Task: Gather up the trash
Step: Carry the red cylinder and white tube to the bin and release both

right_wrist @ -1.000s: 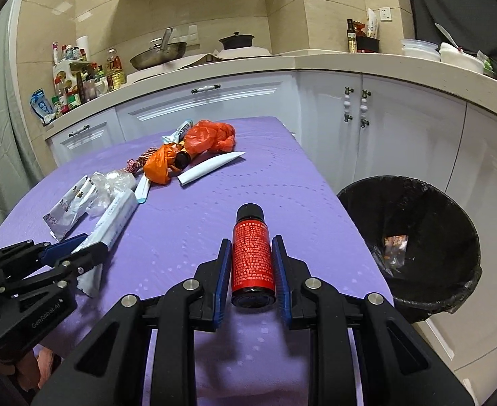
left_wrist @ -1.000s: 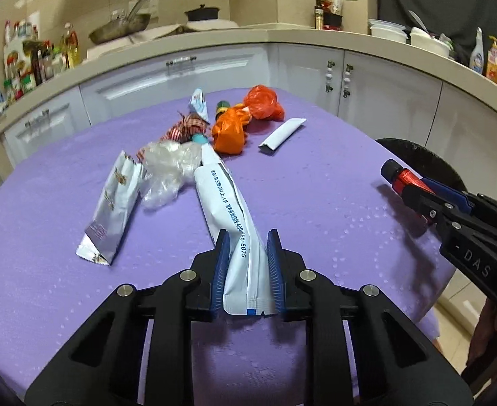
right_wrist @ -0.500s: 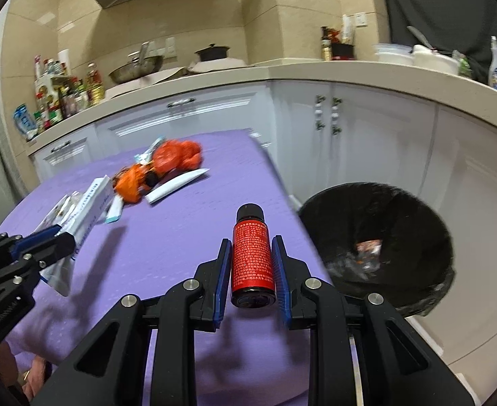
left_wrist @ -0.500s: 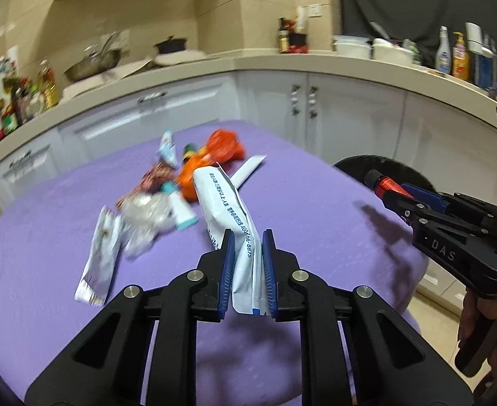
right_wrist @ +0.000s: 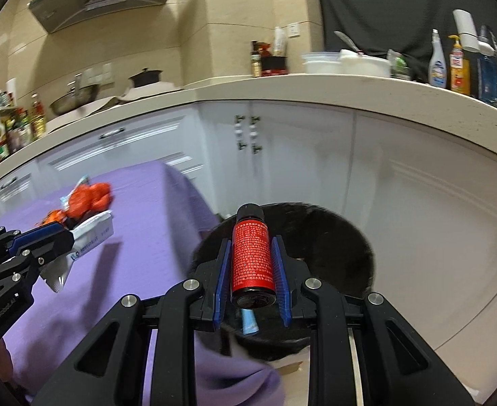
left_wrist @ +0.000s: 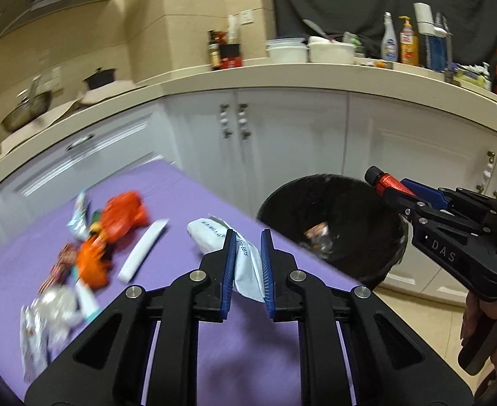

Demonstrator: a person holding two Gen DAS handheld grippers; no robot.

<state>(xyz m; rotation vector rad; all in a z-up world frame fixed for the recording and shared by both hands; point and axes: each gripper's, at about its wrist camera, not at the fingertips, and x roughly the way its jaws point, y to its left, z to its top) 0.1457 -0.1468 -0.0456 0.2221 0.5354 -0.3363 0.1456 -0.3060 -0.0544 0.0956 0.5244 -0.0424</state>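
My left gripper (left_wrist: 246, 240) is shut on a long white wrapper (left_wrist: 245, 264) and holds it above the right edge of the purple table (left_wrist: 167, 189). My right gripper (right_wrist: 251, 243) is shut on a small red bottle (right_wrist: 251, 257) with a black cap, held over the black trash bin (right_wrist: 336, 237). The bin also shows in the left wrist view (left_wrist: 343, 203), with some trash inside. The right gripper (left_wrist: 380, 182) appears there above the bin's right rim. The left gripper (right_wrist: 62, 237) with its wrapper (right_wrist: 92, 233) shows at the left of the right wrist view.
Orange bags (left_wrist: 119, 213), a white tube (left_wrist: 143, 250), clear plastic and foil wrappers (left_wrist: 45, 314) lie on the table. White cabinets (left_wrist: 282, 135) and a cluttered counter (left_wrist: 316, 67) stand behind the bin.
Both grippers have swung right toward the bin. The left one lifted the wrapper off the table to its right edge; the right one carried the bottle over the bin.
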